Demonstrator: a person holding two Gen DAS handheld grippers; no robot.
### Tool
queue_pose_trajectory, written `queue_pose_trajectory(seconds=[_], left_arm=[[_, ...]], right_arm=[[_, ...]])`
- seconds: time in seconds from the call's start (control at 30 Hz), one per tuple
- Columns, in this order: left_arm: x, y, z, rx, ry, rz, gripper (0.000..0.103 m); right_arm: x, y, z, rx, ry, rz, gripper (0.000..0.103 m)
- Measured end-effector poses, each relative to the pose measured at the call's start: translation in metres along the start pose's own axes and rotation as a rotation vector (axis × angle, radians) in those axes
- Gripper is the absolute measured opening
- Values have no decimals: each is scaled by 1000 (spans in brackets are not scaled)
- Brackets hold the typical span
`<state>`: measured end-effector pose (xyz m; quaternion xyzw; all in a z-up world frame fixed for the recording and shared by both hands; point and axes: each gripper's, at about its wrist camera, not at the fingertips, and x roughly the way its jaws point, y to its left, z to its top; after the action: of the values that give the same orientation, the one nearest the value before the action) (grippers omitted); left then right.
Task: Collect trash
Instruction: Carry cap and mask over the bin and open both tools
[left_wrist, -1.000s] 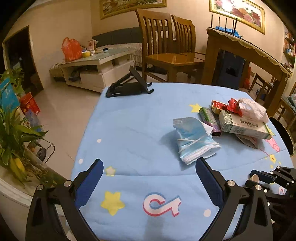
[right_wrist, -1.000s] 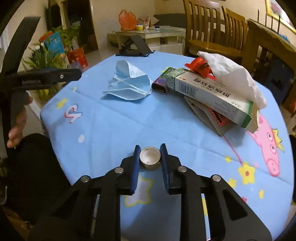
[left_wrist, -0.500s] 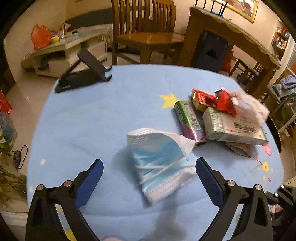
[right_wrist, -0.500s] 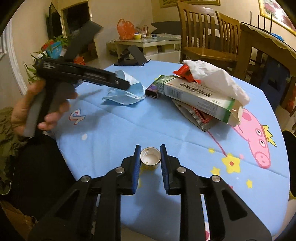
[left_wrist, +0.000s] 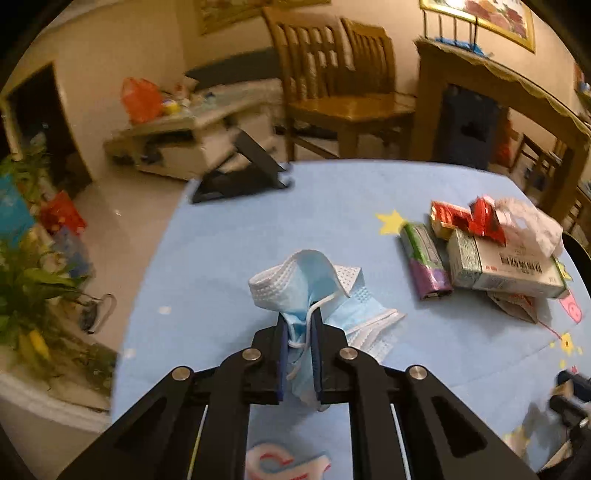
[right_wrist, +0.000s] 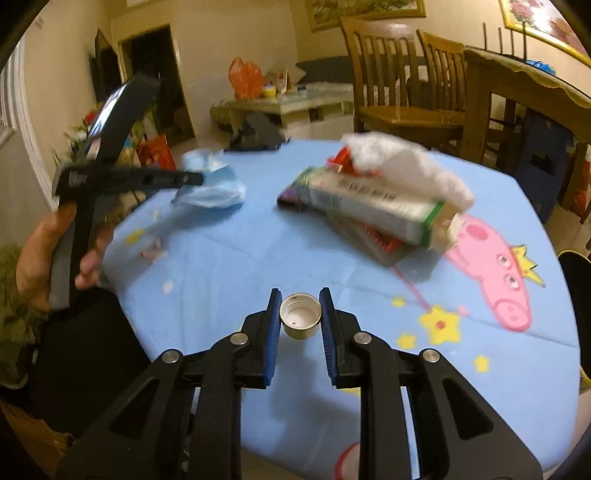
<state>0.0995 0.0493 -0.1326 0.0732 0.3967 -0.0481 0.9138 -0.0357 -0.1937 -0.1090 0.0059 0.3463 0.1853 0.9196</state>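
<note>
My left gripper (left_wrist: 300, 325) is shut on a crumpled blue face mask (left_wrist: 314, 284) on the blue tablecloth (left_wrist: 229, 266); the mask bunches up between the jaws. In the right wrist view the left gripper (right_wrist: 184, 180) shows at the left with the mask (right_wrist: 214, 184). My right gripper (right_wrist: 300, 306) is shut on a small bottle cap (right_wrist: 300, 320), open side up. A trash pile lies to the right: a white-green box (left_wrist: 506, 266), a green-purple packet (left_wrist: 424, 258), red wrappers (left_wrist: 476, 218) and a white tissue (left_wrist: 528, 225).
A black phone stand (left_wrist: 240, 173) sits at the table's far edge. Wooden chairs (left_wrist: 332, 85) and a wooden table (left_wrist: 498, 99) stand behind. A plant (left_wrist: 29, 280) stands at the left. The table edge drops off to the left.
My left gripper went from open above the mask to shut on it, bunching it up. My right gripper still holds the cap.
</note>
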Motion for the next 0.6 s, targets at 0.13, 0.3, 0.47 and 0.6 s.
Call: queue_pose_trajectory(seconds=[0.13, 0.3, 0.47, 0.6], left_arm=[[-34, 0, 13, -41, -83, -47, 9], [-76, -35, 33, 0, -166, -161, 10], [-95, -97, 45, 100, -185, -262, 10], [-99, -161, 46, 200, -174, -364, 10]], right_arm=[[-37, -30, 24, 39, -106, -61, 21], [-94, -101, 55, 112, -242, -218, 21], [-121, -185, 58, 220, -289, -416, 21], [-119, -253, 28, 375, -244, -487, 21]])
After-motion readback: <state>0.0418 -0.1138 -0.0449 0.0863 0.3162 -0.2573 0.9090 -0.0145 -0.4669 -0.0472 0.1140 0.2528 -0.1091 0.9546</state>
